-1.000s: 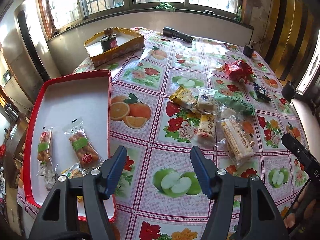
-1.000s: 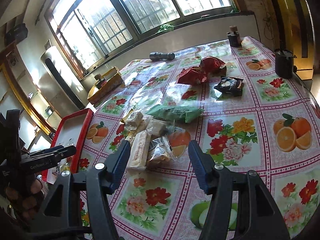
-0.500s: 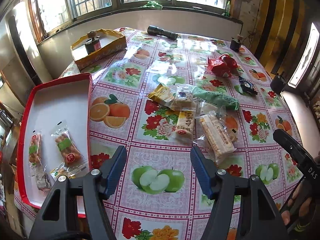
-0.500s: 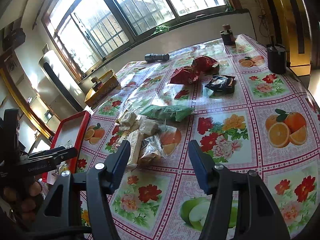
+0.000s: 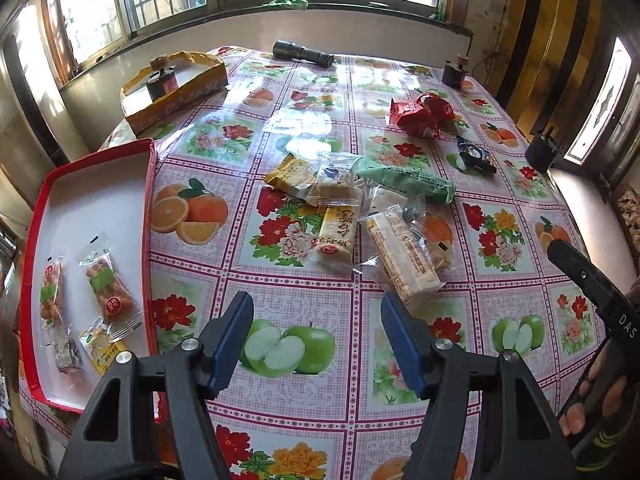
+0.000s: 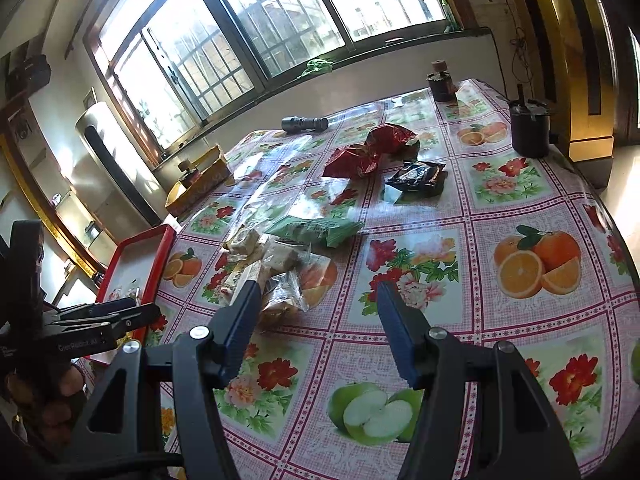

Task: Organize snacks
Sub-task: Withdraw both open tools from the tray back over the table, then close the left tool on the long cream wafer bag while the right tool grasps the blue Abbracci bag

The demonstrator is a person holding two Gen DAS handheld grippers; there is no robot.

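Fruit-patterned oilcloth table [image 5: 192, 264] beneath barred windows. Loose clear-wrapped snack packets [image 5: 352, 220] lie mid-table; the red-rimmed white tray [image 5: 90, 200] holds several. Left gripper [image 5: 316, 336] and right gripper [image 6: 316, 316], both spread and empty, hover short of the pile: reach phase. Next move likely calls for descending onto one packet.

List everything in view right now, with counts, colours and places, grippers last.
Red tray: one, white inside, table's left edge.
Snack packets in tray: at least four, orange, yellow, dark, near end.
Snack pile: about seven, yellow, clear, green, table centre.
Red wrappers: two, behind pile.
Dark packet: one, right of pile.
Yellow box: one, holds a jar, far left.
Flashlight: one, black, far edge.
Dark containers: two, far right.
Left gripper: open, empty.
Right gripper: open, empty.
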